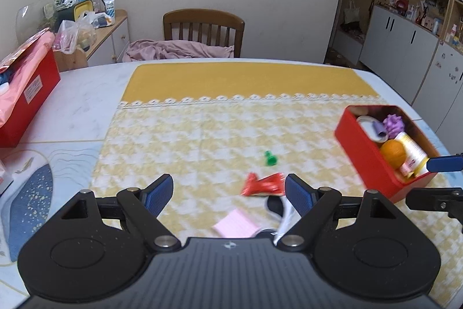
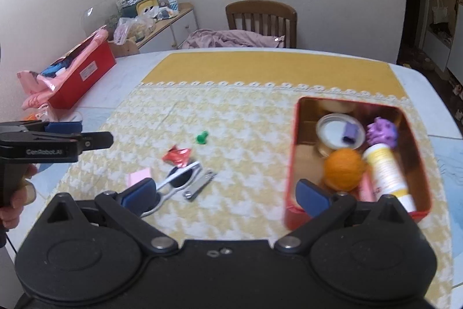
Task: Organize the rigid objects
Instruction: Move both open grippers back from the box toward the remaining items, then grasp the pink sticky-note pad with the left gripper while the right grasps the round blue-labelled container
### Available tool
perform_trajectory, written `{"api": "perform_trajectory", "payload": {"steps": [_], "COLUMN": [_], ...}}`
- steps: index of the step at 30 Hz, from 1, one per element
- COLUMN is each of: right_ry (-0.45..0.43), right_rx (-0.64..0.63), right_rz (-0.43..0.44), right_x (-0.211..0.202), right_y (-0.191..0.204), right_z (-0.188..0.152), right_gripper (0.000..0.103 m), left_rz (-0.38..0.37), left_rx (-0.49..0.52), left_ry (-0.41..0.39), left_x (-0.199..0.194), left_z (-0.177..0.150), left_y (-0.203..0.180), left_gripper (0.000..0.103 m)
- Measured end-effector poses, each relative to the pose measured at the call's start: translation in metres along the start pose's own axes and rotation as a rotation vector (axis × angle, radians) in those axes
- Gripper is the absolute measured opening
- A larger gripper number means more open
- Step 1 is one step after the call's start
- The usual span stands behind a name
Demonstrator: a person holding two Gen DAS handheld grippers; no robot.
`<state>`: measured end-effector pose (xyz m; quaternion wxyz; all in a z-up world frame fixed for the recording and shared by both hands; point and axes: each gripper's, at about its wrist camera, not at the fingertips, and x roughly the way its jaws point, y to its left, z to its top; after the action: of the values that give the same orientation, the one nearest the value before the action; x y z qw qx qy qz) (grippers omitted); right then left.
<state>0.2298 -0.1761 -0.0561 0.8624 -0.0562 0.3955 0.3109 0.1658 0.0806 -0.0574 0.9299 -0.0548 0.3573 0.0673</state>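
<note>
The left tool (image 1: 228, 193) hangs released over the yellow checked cloth (image 1: 188, 135), its blue pads (image 1: 159, 194) wide apart with nothing between them. Just past its right pad lies a crumpled red wrapper (image 1: 262, 185), and a little farther out stands a small green peg (image 1: 270, 158). Close under the tool sit a pink notepad (image 1: 235, 226) and a pair of sunglasses (image 1: 275, 206), partly hidden by the tool's body.

The right tool (image 2: 225, 193) is likewise released, jaws at full spread and empty. Its left pad hovers over the sunglasses (image 2: 176, 184), with a metal nail clipper (image 2: 199, 184) just beside them; its right pad stands at the near wall of the red tin (image 2: 290, 164). Inside the tin lie an orange ball (image 2: 343, 168), a white tube (image 2: 386, 173), a purple spiky ball (image 2: 382, 132) and a round lid (image 2: 335, 132) with a small purple piece on it.

At the bench's (image 2: 130, 71) far left sits a red box (image 2: 86, 77) draped in pink cloth. A wooden chair (image 2: 262, 16) stands beyond the bench.
</note>
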Motion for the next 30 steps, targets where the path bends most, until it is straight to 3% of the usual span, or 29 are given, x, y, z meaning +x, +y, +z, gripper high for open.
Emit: {"api": "perform_trajectory", "payload": {"steps": [7, 16, 26, 30], "right_ry": [0.071, 0.170, 0.227, 0.240], "right_rx": [-0.045, -0.100, -0.204, -0.242], "right_rz": [0.034, 0.082, 0.128, 0.133], "right_x": [0.022, 0.051, 0.070, 0.078], "right_y": [0.043, 0.081, 0.107, 0.111], "right_z": [-0.016, -0.033, -0.044, -0.048], "right_gripper": [0.103, 0.100, 0.085, 0.075], "left_rz": [-0.051, -0.084, -0.078, -0.095], "left_rx": [0.062, 0.114, 0.154, 0.164], "left_ry": [0.061, 0.144, 0.129, 0.120], "left_x": [0.025, 0.058, 0.071, 0.075], "left_z": [-0.023, -0.051, -0.059, -0.060], "left_y": [0.022, 0.023, 0.019, 0.012], "left_gripper": [0.084, 0.084, 0.083, 0.071]}}
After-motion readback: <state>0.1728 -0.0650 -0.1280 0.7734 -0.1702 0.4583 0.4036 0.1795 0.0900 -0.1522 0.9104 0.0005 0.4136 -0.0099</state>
